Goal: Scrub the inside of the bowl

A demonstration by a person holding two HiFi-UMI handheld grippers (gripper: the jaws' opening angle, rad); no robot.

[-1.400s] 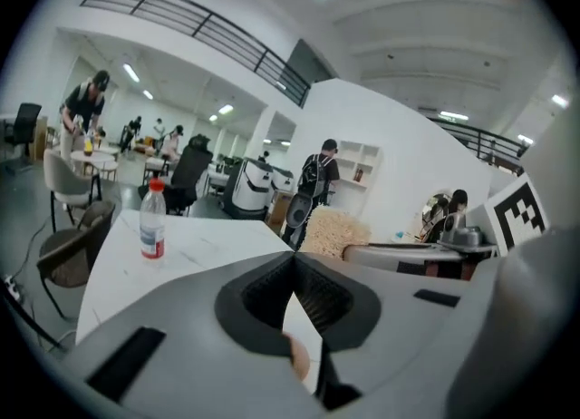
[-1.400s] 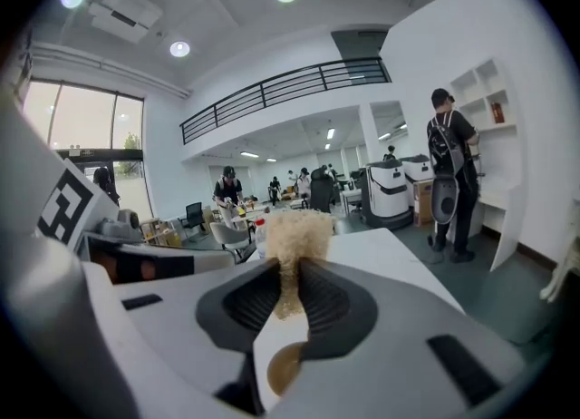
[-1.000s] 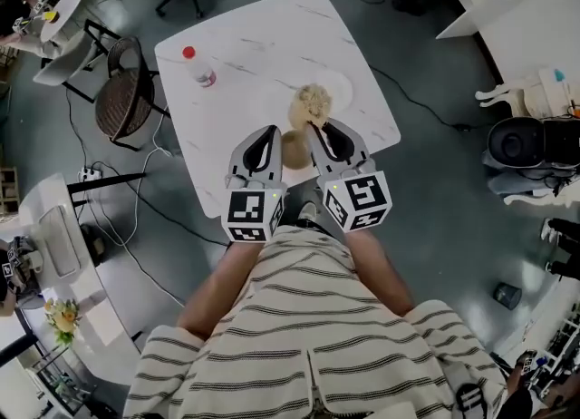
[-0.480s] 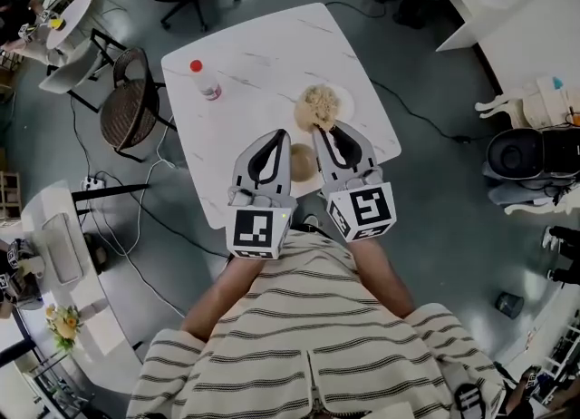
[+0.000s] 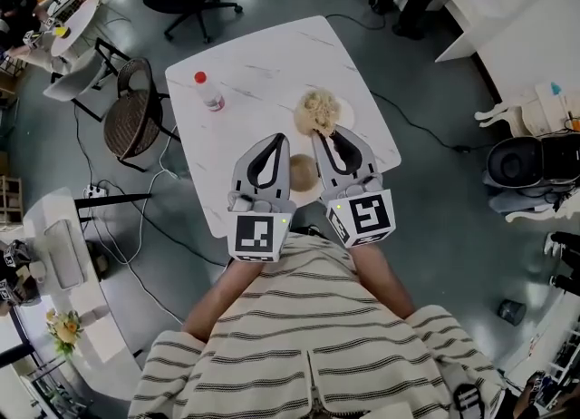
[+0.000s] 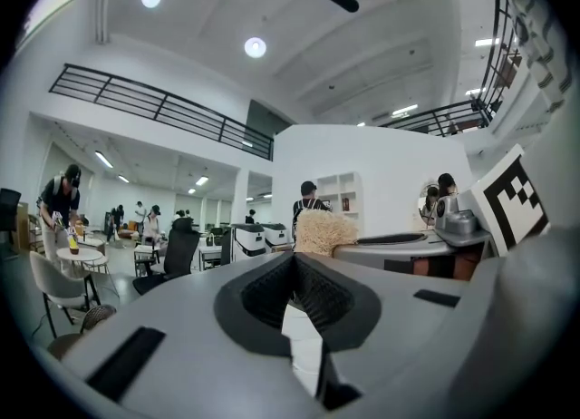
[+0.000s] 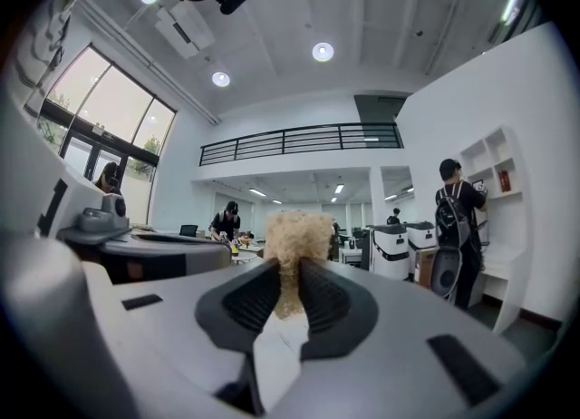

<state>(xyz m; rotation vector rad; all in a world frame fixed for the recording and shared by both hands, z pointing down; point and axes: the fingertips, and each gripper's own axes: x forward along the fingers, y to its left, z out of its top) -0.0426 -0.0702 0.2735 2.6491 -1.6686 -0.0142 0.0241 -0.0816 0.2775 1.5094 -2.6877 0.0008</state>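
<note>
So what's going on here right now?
A person stands at a white marble table with a gripper in each hand. The right gripper has its jaws shut on a beige fluffy scrubber. The left gripper has its jaws together, holding nothing. A small brown bowl sits on the table between them; the scrubber is not in it, so no scrubbing yet.

Clad in a cream shirt (image 5: 313, 345) with thin dark stripes. Grey left tongs (image 5: 277, 138) and right tongs (image 5: 318, 136), black-padded, each backed by a black-and-white marker cube (image 5: 260, 233).
</note>
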